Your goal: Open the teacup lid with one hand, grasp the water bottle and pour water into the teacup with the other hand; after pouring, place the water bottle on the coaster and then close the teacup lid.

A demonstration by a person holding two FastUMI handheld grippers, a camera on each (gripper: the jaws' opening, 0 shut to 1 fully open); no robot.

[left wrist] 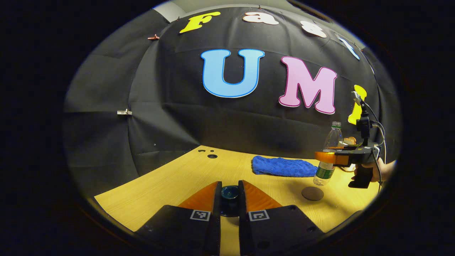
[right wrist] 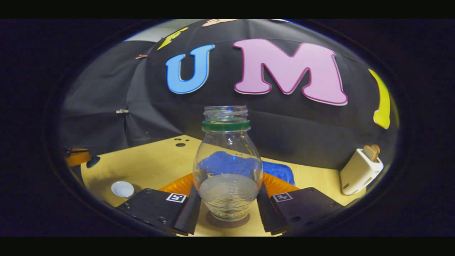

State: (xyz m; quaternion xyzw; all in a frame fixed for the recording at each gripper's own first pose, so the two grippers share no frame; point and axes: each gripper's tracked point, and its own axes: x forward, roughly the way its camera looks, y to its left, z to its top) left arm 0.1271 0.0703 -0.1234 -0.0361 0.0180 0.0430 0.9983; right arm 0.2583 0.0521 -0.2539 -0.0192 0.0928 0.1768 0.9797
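Gripping the water bottle at its waist, my right claw has both fingers pressed to the clear wall; it is thin plastic, light, uncapped, likely to dent if squeezed hard, so low on the body seems the safest hold. Water fills only the bottom part, so I judge it will slosh little. From the left gripper view it hangs tilted just above the round coaster on the bench. My left claw is clenched on the dark teacup lid, small, glossy, probably slippery and fragile; the white teacup sits open, contents unclear.
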